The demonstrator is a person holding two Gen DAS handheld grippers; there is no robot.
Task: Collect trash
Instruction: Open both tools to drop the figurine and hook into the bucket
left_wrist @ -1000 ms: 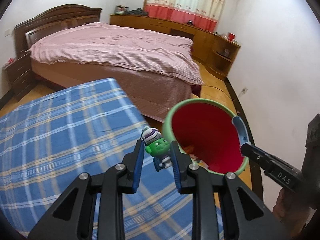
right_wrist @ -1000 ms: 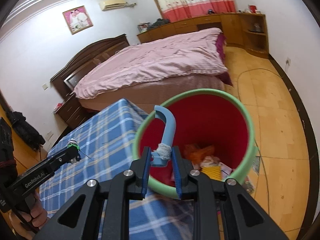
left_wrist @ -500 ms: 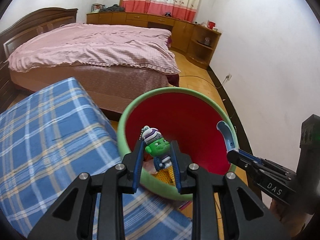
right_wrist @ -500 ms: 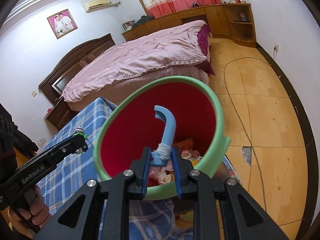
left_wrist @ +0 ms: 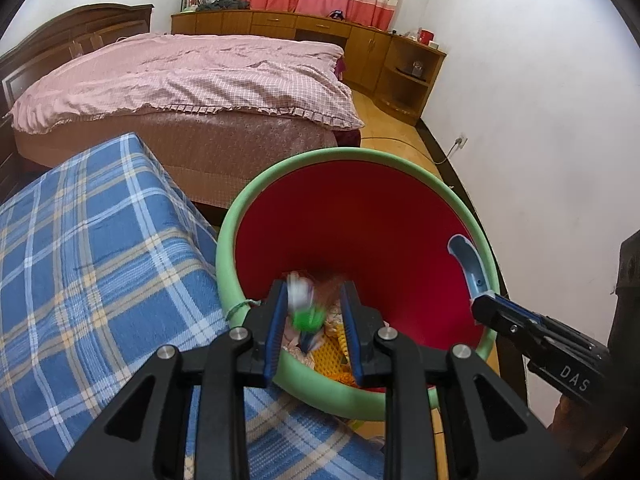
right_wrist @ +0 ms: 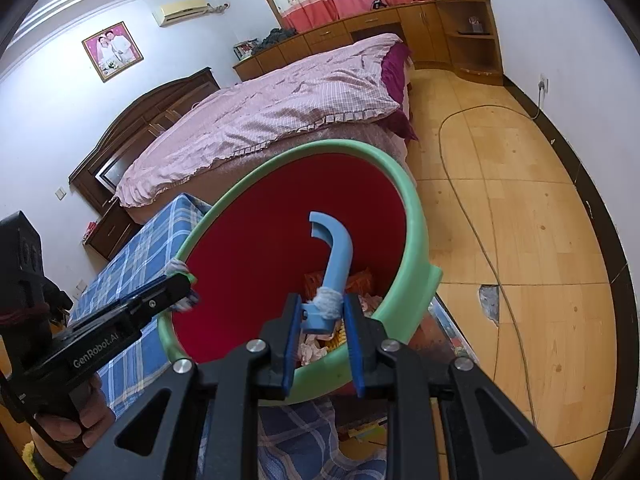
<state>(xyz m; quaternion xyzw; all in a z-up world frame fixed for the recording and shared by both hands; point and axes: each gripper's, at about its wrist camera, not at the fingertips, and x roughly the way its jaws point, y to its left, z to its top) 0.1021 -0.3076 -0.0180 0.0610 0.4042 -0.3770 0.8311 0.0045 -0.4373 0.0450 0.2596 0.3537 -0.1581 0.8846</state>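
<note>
- Blue plaid table (left_wrist: pixel 92 264) carries the green-rimmed red bin (left_wrist: pixel 360 220), which contains crumpled wrappers (right_wrist: pixel 362 278).
- Left tool (left_wrist: pixel 314 312), over the bin's near rim, pinches a blurred green toy (left_wrist: pixel 306 314).
- Right tool (right_wrist: pixel 322 316) grips a blue curved handle (right_wrist: pixel 334 256) above the bin.
- Pink bed (left_wrist: pixel 192 76) lies beyond.

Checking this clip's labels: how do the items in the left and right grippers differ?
The left gripper has a small green-and-white toy figure, motion-blurred; the right gripper clamps a sharp, curved blue plastic handle, cloth-wrapped at its base. The figure is compact, the handle long. Both hang over the red bin.
</note>
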